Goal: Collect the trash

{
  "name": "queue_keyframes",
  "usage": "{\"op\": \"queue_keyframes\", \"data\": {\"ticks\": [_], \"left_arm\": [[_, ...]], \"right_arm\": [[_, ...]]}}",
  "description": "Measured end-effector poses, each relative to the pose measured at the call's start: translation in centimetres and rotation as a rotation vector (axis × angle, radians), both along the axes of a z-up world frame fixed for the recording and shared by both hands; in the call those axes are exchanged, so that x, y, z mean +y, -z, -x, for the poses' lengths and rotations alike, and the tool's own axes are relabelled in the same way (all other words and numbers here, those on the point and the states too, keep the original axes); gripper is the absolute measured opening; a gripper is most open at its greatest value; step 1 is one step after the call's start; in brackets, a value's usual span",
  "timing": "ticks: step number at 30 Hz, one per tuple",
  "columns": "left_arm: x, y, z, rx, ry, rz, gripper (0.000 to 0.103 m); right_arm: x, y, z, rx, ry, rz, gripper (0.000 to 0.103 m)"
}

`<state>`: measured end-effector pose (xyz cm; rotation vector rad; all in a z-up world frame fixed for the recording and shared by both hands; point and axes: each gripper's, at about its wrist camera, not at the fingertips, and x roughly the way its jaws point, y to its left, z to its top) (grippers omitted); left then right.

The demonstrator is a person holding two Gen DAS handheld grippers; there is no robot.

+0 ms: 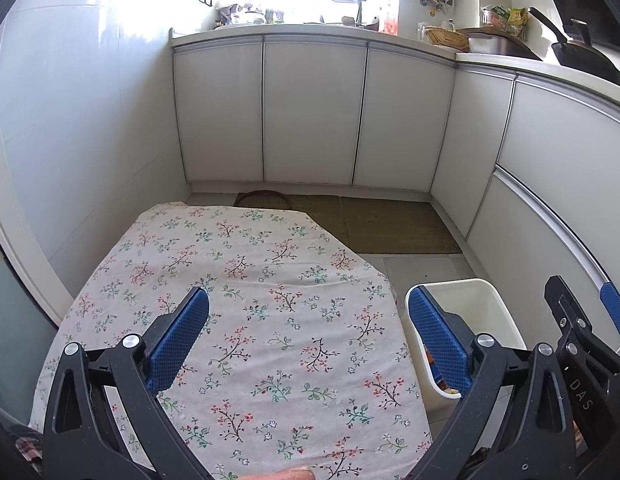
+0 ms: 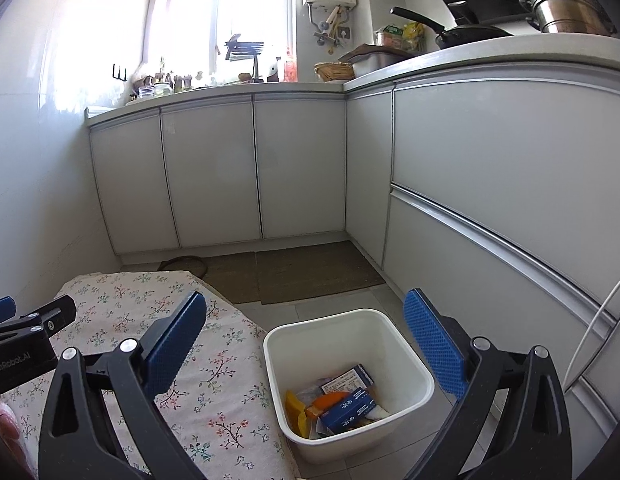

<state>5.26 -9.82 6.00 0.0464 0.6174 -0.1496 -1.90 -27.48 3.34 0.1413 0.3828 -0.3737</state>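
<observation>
A white plastic bin (image 2: pixel 406 364) stands on the floor right of the table. In it lie blue cartons (image 2: pixel 347 406), orange and yellow wrappers (image 2: pixel 310 404) and other packaging. The bin also shows in the left wrist view (image 1: pixel 498 312). My right gripper (image 2: pixel 306 336) is open and empty, held above the bin. My left gripper (image 1: pixel 310 332) is open and empty above the table with the floral cloth (image 1: pixel 250 280). No trash shows on the cloth. The right gripper's side (image 1: pixel 582 328) shows at the right edge of the left wrist view.
White cabinets (image 2: pixel 214 168) run along the back and right, under a countertop (image 2: pixel 470 56) with pans and kitchenware. Brown mats (image 2: pixel 302 272) lie on the tiled floor. A white wall (image 1: pixel 70 120) is to the left. A white cable (image 2: pixel 590 332) hangs at the right.
</observation>
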Motion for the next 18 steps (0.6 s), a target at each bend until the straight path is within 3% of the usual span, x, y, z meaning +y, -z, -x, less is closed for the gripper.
{"op": "queue_keyframes", "data": {"ticks": [18], "left_arm": [[-0.23, 0.07, 0.05, -0.023, 0.016, -0.012, 0.096]], "right_arm": [[0.34, 0.37, -0.11, 0.007, -0.009, -0.004, 0.096]]}}
